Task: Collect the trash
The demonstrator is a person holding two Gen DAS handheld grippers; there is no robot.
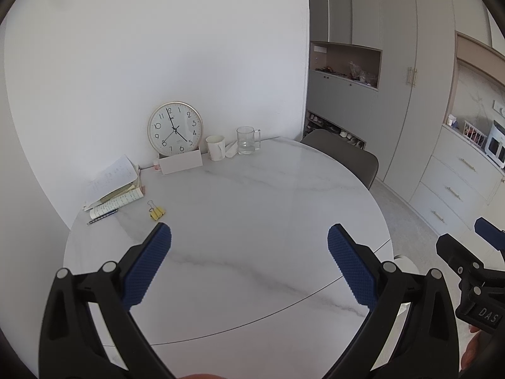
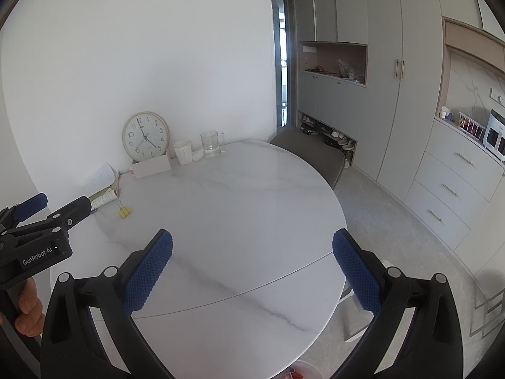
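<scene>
left wrist view: we hold our left gripper (image 1: 249, 237) spread wide and empty above the round marble table (image 1: 252, 208), our right gripper (image 2: 252, 243) likewise gaping with nothing in it. what looks like trash, a white crumpled scrap (image 1: 230, 151), lies far ahead of both tools between one paper cup (image 1: 215, 147) and one glass mug (image 1: 247, 140), touching the cup; we judge it light, soft and crushable, best pinched across its middle. also counted: one clock (image 1: 175, 128), one yellow binder clip (image 1: 156, 212) ahead-left, one pile of papers (image 1: 115, 186).
</scene>
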